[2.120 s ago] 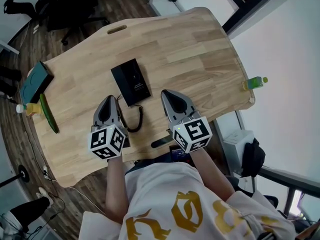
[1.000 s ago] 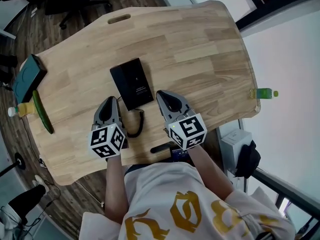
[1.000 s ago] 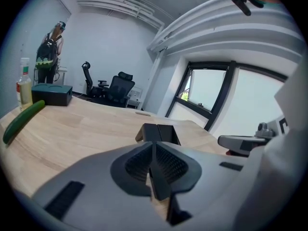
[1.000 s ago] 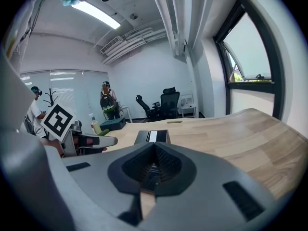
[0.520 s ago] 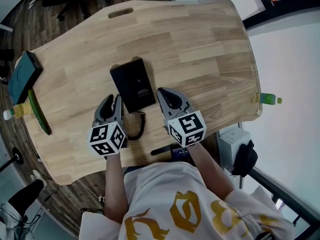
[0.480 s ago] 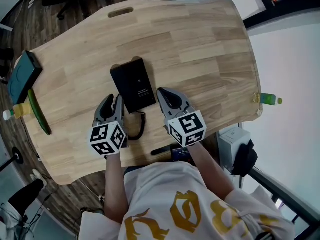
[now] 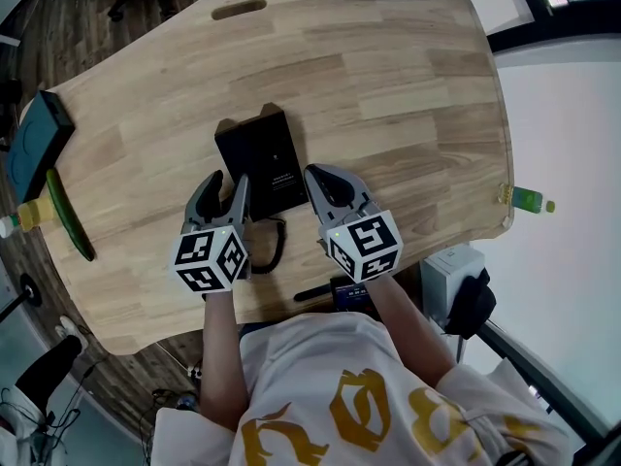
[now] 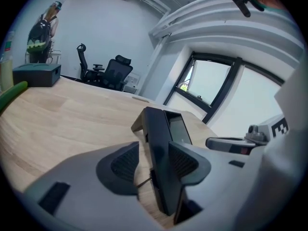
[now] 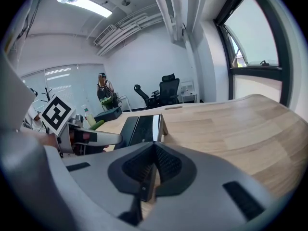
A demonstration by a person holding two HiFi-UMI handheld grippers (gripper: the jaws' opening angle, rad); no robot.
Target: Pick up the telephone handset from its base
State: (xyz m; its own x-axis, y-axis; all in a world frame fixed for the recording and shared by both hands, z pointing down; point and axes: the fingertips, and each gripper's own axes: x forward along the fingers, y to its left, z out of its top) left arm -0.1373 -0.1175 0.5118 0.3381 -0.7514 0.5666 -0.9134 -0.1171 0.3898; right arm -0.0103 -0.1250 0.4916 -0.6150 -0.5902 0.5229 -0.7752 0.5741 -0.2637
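The black telephone (image 7: 262,156) lies on the wooden table (image 7: 388,85), its handset (image 8: 159,143) along its left side. My left gripper (image 7: 227,190) is at the phone's near left corner, its jaws opening. In the left gripper view the handset's near end stands between the pads (image 8: 126,161); the left pad is clear of it. My right gripper (image 7: 322,177) hovers just right of the phone's near end, shut with nothing in it. The right gripper view shows the phone (image 9: 139,128) ahead of the closed right gripper (image 9: 153,161).
A coiled cord (image 7: 273,245) runs from the phone toward the near edge. A teal box (image 7: 34,144), a green stick-like thing (image 7: 66,212) and a bottle (image 7: 14,224) sit at the left edge. A green bottle (image 7: 530,200) is at the right edge. Office chairs (image 8: 108,71) stand beyond the table.
My left gripper's jaws have gone from shut to wide apart. Both grippers have crept forward and down, closer to the phone's near end.
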